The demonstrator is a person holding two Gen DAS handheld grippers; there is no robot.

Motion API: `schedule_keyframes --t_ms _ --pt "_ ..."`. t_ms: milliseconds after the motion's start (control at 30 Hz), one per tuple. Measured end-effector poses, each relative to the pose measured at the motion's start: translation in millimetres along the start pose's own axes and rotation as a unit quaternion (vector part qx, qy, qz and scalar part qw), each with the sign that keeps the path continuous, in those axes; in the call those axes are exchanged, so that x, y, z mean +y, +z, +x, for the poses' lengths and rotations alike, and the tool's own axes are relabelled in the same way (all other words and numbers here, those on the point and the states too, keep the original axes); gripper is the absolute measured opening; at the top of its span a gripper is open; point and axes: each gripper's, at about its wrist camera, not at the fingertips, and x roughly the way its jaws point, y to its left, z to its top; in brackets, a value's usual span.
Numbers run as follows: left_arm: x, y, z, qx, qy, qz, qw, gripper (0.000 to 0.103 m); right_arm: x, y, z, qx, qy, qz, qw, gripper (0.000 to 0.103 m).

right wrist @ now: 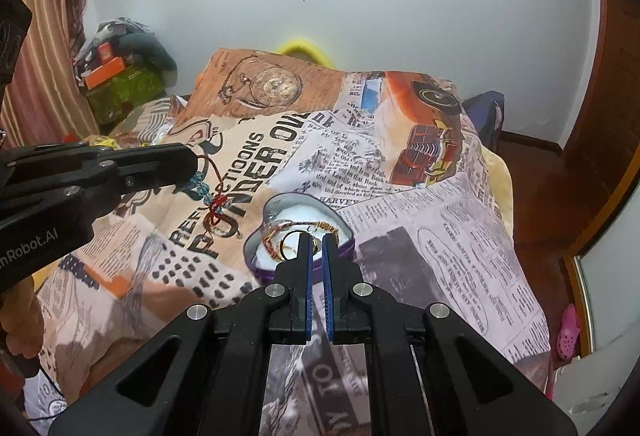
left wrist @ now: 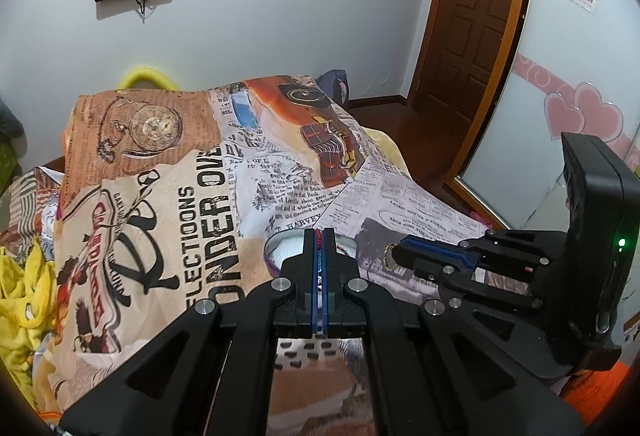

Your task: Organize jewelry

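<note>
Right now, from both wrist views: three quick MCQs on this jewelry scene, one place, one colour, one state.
1. Where is the gold ring?
A. on the bedspread
B. inside the heart-shaped tin
C. on the floor

2. What colour is the cord of the bracelet hanging from the left gripper?
A. red
B. green
C. white

3. What is the left gripper's state?
A. wide open
B. shut on the bracelet
C. out of view

Answers: B, the ring lies on the tin's white lining; A, red cord with blue beads; B, the cord is pinched between its pads.

Ring [right wrist: 289,245] in tin [right wrist: 347,230], on blanket [right wrist: 440,236].
</note>
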Motion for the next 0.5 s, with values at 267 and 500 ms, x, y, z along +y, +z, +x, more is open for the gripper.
schedule_keyframes --t_ms 267,500 --pt "8.8 3.0 34.2 0.022 -0.017 -0.014 0.9995 0.0 -9.7 7.7 27.3 0.018 0.007 0.003 1.0 0.004" --pt "18.3 -3.2 64.5 0.05 -0.031 -0.032 0.9977 0.0 -13.0 10.4 55.1 0.053 0.029 -0.001 0.998 0.004"
